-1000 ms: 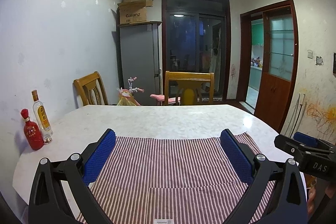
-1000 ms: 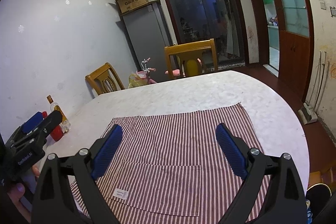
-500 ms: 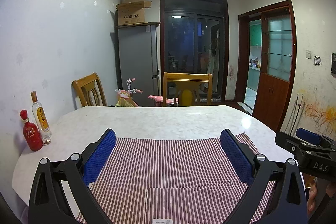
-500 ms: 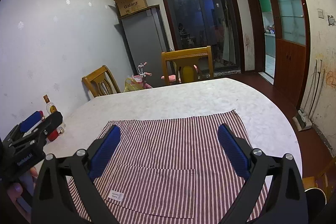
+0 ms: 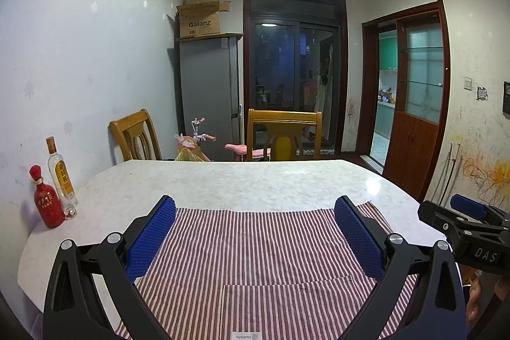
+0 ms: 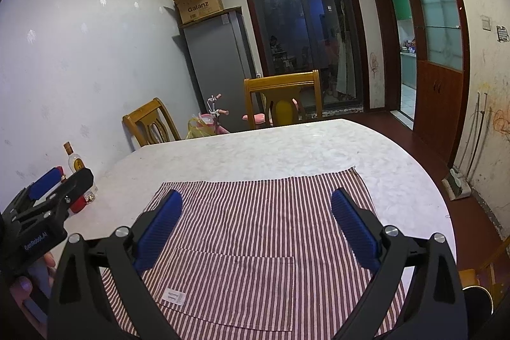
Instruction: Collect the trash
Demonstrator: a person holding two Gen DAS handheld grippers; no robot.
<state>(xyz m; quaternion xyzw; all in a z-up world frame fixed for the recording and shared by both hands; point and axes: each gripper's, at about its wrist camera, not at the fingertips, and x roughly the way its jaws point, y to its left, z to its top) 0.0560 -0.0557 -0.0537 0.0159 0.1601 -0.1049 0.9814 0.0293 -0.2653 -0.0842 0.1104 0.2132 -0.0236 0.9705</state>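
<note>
Both grippers [image 5: 255,231] [image 6: 256,222] above striped cloth [image 5: 255,250]

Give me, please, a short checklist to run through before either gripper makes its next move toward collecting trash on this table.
1. Left gripper open and empty: ok.
2. Right gripper open and empty: ok.
3. Trash in sight on the table: not ok, none visible.
4. Striped cloth lying flat, nothing on it: ok.
5. Red bottle and clear bottle upright, clear of both grippers: ok.
6. Bin in view: not ok, none visible.
</note>
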